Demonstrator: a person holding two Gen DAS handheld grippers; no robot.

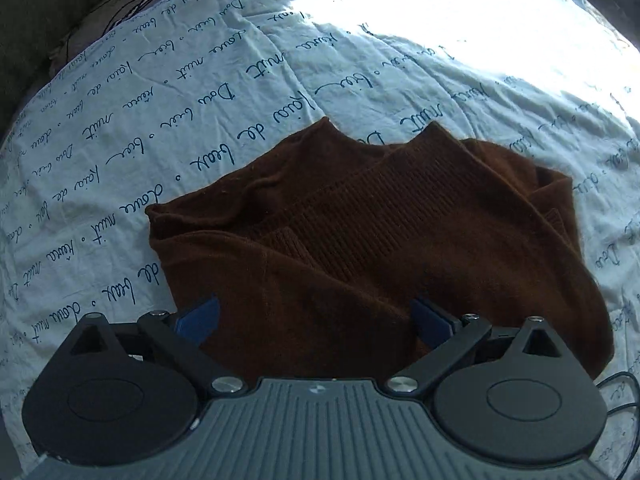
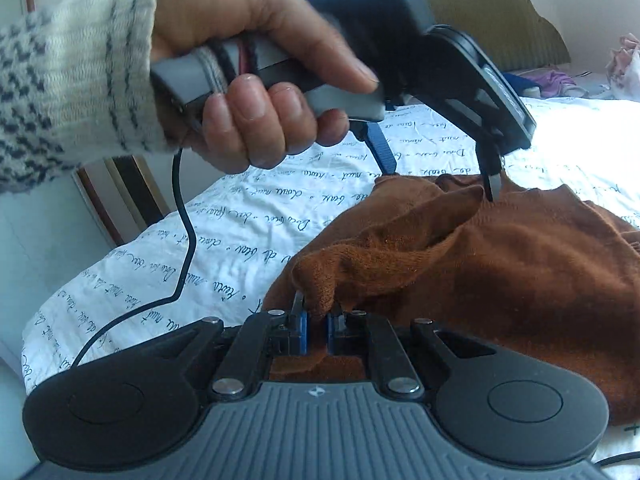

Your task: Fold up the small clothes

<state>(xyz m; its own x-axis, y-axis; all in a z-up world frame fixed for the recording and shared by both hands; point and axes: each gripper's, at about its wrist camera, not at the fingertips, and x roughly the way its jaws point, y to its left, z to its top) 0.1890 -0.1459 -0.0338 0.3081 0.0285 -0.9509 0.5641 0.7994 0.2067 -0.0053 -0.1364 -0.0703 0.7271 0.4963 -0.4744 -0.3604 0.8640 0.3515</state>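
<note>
A brown knit sweater (image 1: 380,232) lies partly folded on a white bedsheet (image 1: 160,120) with blue script. My left gripper (image 1: 316,316) is open, its blue pads wide apart just above the sweater's near part. It also shows in the right wrist view (image 2: 440,176), held by a hand, fingers spread over the sweater's far edge. My right gripper (image 2: 316,320) is shut on a bunched edge of the sweater (image 2: 520,264) and lifts it off the sheet.
A black cable (image 2: 184,216) hangs from the left gripper's handle over the sheet. Bright sunlight washes out the far right of the bed (image 1: 460,20). A dark green cushion (image 2: 500,28) and loose clothes (image 2: 556,80) lie beyond the bed.
</note>
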